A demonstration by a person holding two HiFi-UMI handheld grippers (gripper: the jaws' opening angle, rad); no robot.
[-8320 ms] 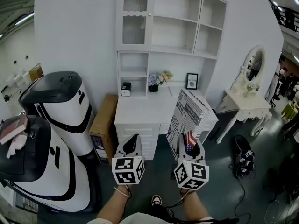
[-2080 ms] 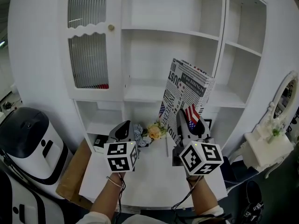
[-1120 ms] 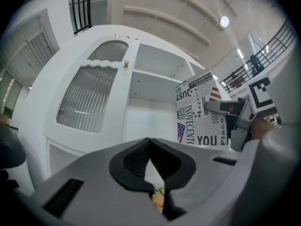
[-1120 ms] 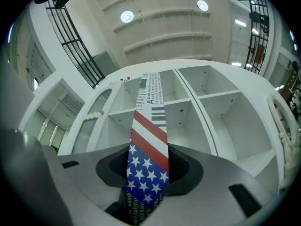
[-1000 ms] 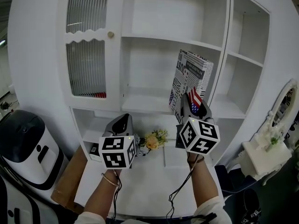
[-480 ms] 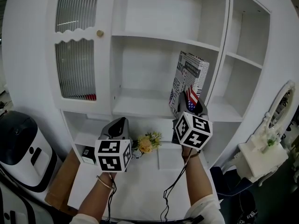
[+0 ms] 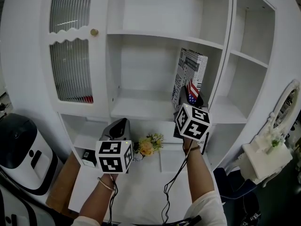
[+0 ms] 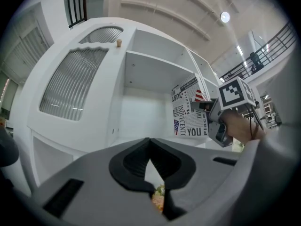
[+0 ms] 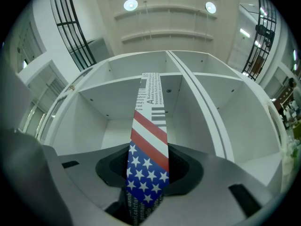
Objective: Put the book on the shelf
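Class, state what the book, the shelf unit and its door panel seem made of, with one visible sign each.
Book: likely paper or card, matt, printed with newspaper lettering and a flag. Shelf unit: probably painted wood or board, smooth white. Door panel: seemingly ribbed glass or plastic, translucent vertical ridges.

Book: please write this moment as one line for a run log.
book: roughly upright, at middle shelf opening | right gripper: jaws shut on book | left gripper: jaws shut, empty | step: book not yet released

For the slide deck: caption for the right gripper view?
Right gripper grips a newsprint-and-flag-patterned book edge-on before the white shelf unit.
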